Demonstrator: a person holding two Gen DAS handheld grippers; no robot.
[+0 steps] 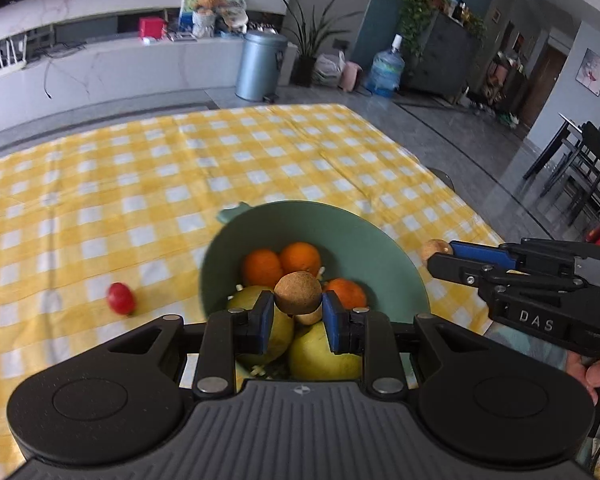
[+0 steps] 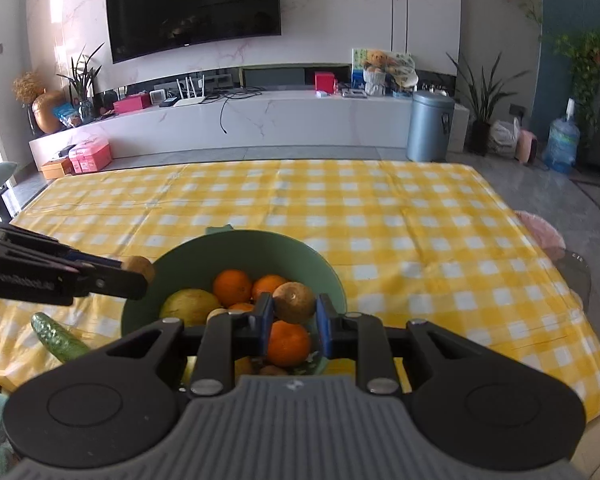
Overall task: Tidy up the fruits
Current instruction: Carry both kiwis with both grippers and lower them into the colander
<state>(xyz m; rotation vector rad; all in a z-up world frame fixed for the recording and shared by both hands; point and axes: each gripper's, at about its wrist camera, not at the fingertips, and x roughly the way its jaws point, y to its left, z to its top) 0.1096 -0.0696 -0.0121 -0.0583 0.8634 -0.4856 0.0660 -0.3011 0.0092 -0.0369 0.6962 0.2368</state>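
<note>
A green bowl (image 1: 364, 240) on the yellow checked tablecloth holds several oranges (image 1: 300, 258) and two yellow-green fruits (image 1: 324, 354). My left gripper (image 1: 298, 312) is shut on a brown kiwi (image 1: 298, 293) just above the bowl's near side. My right gripper (image 2: 294, 322) is shut on another brown kiwi (image 2: 294, 302), also over the bowl (image 2: 236, 250). The right gripper also shows in the left wrist view (image 1: 444, 256), with its kiwi (image 1: 436, 248) at its tip. The left gripper shows at the left of the right wrist view (image 2: 140, 272).
A red fruit (image 1: 121, 298) lies on the cloth left of the bowl. A green cucumber (image 2: 58, 338) lies at the near left table edge. The table's right edge drops to the floor; a pink stool (image 2: 540, 234) stands beside it.
</note>
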